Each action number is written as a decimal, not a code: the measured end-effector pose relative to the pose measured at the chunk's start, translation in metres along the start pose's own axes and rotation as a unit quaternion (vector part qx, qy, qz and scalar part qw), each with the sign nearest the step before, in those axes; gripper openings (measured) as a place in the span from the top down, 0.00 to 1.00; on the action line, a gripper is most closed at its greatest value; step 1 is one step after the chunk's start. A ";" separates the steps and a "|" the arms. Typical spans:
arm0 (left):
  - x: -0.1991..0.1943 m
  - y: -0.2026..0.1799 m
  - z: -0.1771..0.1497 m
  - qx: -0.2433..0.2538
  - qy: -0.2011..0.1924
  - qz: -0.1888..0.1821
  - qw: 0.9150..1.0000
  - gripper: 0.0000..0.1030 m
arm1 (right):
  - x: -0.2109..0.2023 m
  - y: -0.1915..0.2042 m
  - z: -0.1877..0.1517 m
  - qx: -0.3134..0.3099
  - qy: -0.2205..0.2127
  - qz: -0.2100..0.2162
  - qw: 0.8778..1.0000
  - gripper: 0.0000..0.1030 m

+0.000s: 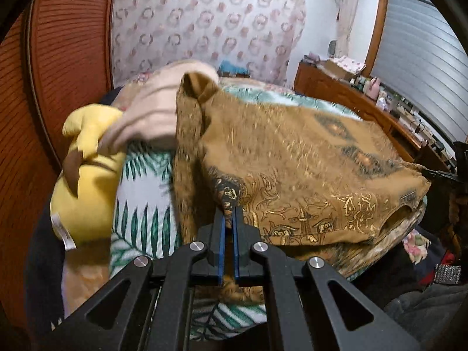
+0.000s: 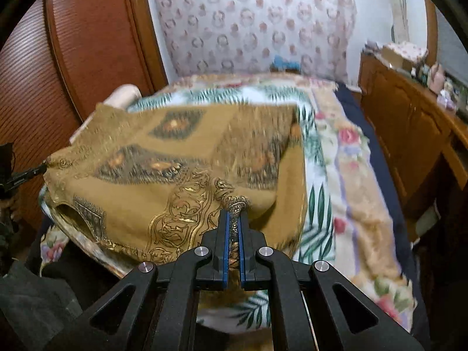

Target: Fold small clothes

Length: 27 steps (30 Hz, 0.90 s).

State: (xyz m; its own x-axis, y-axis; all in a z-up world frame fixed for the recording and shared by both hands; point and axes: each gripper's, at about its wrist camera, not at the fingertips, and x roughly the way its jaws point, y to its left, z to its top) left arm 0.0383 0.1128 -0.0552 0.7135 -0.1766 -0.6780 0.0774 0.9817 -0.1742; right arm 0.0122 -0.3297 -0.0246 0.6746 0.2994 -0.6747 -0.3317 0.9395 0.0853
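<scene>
Garment (image 2: 181, 158), mustard woven cloth with gold scrollwork and dark diamond medallions, hung stretched above the leaf-print bedspread (image 2: 316, 204). My left gripper (image 1: 230, 213) and right gripper (image 2: 234, 219) each had fingers clamped on its bunched hem.

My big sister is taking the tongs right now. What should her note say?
Left tongs: shut on one edge of the mustard patterned garment.
Right tongs: shut on its gold-trimmed edge, bunched between the fingers.
The garment is lifted and stretched between both tongs above the leaf-print bedspread. A yellow plush toy lies to the left of it.
Done: both edges grasped. No finished fold is visible.
Left: probably lay it flat on the bed, then fold it.
</scene>
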 end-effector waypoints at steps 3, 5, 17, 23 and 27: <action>-0.001 -0.003 -0.004 -0.006 0.001 0.000 1.000 0.95 | 0.008 0.001 -0.005 0.002 0.007 0.001 1.000 0.96; 0.000 -0.005 -0.005 -0.009 0.002 0.001 1.000 0.95 | 0.009 0.004 0.000 -0.001 0.009 -0.003 1.000 0.96; -0.011 -0.015 -0.006 0.008 -0.004 0.031 0.999 0.95 | -0.015 0.017 0.009 -0.018 -0.005 -0.018 1.000 0.95; -0.017 -0.021 -0.005 0.019 -0.015 0.057 0.998 0.88 | -0.029 0.028 0.014 -0.038 -0.028 -0.045 0.998 0.92; -0.017 -0.022 -0.005 0.024 -0.012 0.069 0.997 0.83 | -0.041 0.036 0.018 -0.037 -0.054 -0.053 0.996 0.92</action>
State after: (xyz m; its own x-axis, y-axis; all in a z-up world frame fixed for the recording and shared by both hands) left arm 0.0204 0.0935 -0.0435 0.7366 -0.0380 -0.6753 0.0099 0.9989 -0.0455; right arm -0.0152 -0.3050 0.0195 0.7743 0.2184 -0.5939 -0.2993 0.9533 -0.0397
